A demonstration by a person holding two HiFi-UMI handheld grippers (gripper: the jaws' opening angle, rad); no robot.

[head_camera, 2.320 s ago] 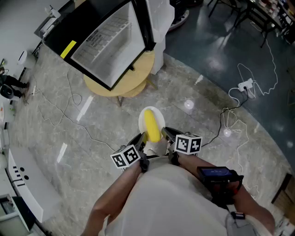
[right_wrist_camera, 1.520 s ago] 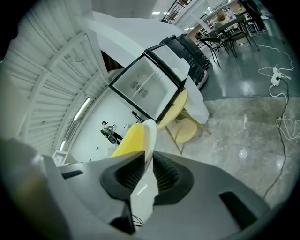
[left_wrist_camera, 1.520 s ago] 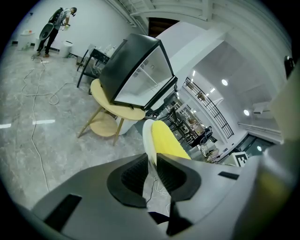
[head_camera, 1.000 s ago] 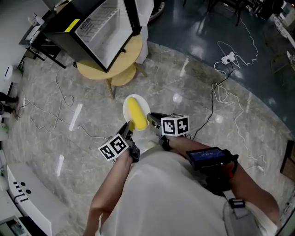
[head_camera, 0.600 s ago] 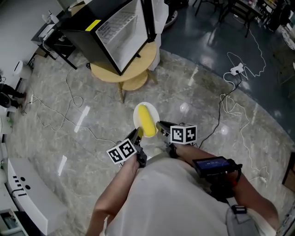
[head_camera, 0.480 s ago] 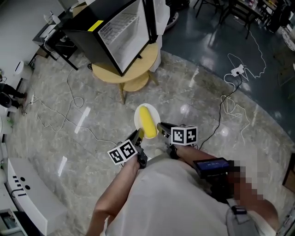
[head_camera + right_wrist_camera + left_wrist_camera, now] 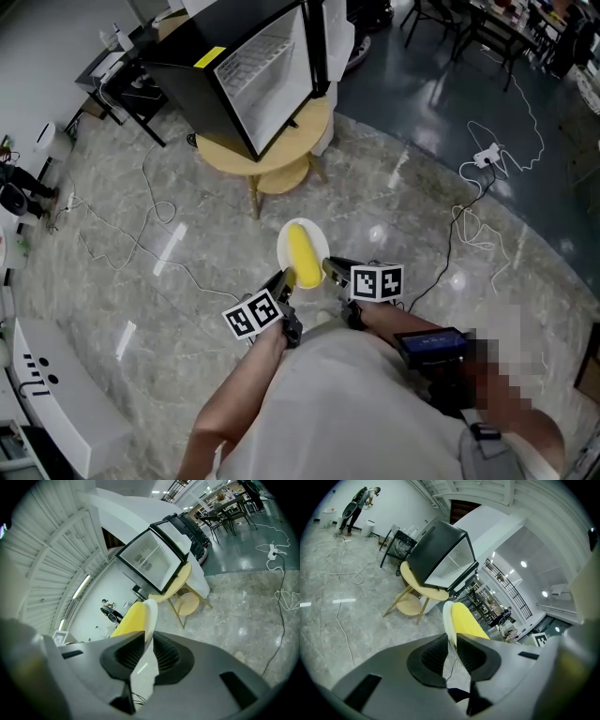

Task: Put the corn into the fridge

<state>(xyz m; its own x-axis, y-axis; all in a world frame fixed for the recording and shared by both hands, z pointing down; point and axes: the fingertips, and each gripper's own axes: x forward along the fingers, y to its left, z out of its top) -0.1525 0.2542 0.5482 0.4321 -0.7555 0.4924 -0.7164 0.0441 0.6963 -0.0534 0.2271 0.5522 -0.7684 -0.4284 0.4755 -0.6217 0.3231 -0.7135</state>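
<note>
My left gripper (image 7: 284, 280) and right gripper (image 7: 330, 268) each clamp a rim of the white plate (image 7: 302, 222), corn (image 7: 302, 255) on it. Fridge (image 7: 239, 70) far, door open; yellow label (image 7: 210, 58) unreadable.

The grey marble-patterned floor (image 7: 112, 234) is showing a polished, glossy finish, reflecting lights. The long yellow corn cob (image 7: 302, 253) and round white plate (image 7: 322, 246) are appearing smooth, while the round pale wooden table (image 7: 305, 131) is appearing matt under the glossy black glass-door fridge (image 7: 267, 84).

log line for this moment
left hand-held gripper: shut on plate | right hand-held gripper: shut on plate | corn: on plate | fridge: open, ahead
</note>
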